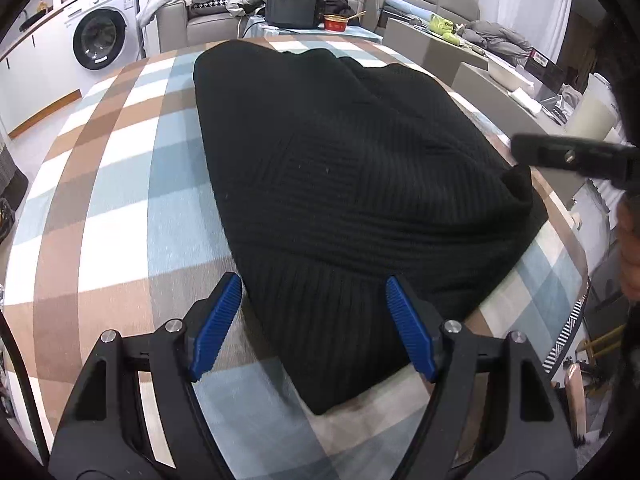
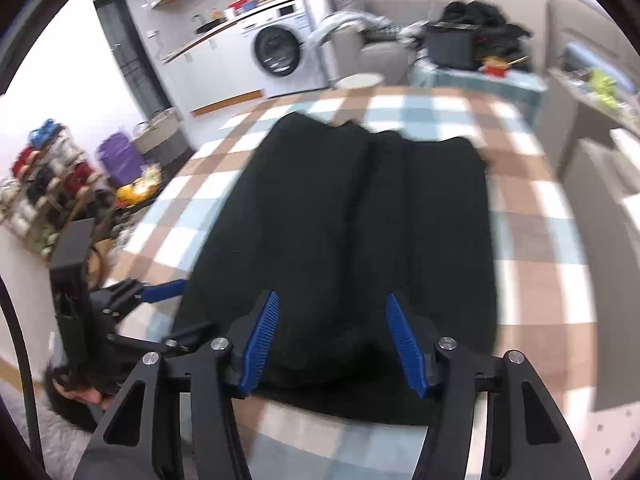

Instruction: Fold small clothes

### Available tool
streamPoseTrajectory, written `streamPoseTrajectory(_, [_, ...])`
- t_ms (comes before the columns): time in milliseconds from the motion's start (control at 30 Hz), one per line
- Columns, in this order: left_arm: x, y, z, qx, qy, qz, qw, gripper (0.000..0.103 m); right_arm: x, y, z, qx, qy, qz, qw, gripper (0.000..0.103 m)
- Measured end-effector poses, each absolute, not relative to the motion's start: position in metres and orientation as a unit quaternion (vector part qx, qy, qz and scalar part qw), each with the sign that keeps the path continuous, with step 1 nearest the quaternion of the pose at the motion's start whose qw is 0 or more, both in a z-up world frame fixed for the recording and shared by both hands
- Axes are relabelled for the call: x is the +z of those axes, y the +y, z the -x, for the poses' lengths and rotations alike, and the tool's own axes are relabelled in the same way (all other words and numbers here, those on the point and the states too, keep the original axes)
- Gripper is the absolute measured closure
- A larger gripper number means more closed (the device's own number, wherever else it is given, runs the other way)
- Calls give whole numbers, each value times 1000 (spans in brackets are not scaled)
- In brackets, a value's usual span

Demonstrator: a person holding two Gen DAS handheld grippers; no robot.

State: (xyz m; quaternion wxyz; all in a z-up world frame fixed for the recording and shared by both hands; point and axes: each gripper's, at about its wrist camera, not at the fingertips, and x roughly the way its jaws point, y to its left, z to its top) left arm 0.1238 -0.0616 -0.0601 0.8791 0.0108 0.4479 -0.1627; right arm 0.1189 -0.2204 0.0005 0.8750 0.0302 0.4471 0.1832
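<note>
Black ribbed knit garment (image 1: 340, 184) lies folded on the blue, brown and white checked tablecloth (image 1: 120, 208), a crease down its middle. Left gripper (image 1: 314, 326) and right gripper (image 2: 332, 344) hover at its near edge, jaws apart, gripping nothing.

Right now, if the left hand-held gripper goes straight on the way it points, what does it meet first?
Most likely the near edge of the black knitted garment, which already lies between the open fingers of the left hand-held gripper, on the checked tablecloth.

One black knitted garment (image 1: 340, 184) lies on one checked tablecloth (image 1: 120, 208), with two grippers and one washing machine (image 1: 100, 38).
</note>
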Motion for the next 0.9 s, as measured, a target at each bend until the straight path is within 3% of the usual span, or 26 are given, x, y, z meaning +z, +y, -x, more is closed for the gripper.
streamPoseTrajectory(233, [-63, -52, -122, -160, 456, 4, 875, 30, -48, -224, -109, 200, 531, -32, 823, 56])
streamPoseTrajectory(467, [-60, -52, -124, -167, 451, -5, 877, 31, -31, -240, -93, 221, 497, -66, 837, 55])
streamPoseTrajectory(667, [-57, -45, -123, -153, 447, 12, 881, 31, -49, -234, -134, 221, 495, -115, 833, 55])
streamPoseTrajectory(733, [-55, -41, -123, -147, 445, 20, 883, 31, -58, -230, -147, 217, 497, -121, 831, 61])
streamPoseTrajectory(767, [-53, -39, -123, -145, 443, 26, 884, 31, -56, -227, -148, 218, 492, -113, 835, 85])
streamPoseTrajectory(800, [-52, -37, -123, -144, 441, 30, 885, 31, -50, -224, -148, 219, 484, -106, 840, 96])
streamPoseTrajectory(900, [-43, -36, -123, -134, 433, 25, 891, 31, -11, -222, -129, 203, 425, -88, 878, 97])
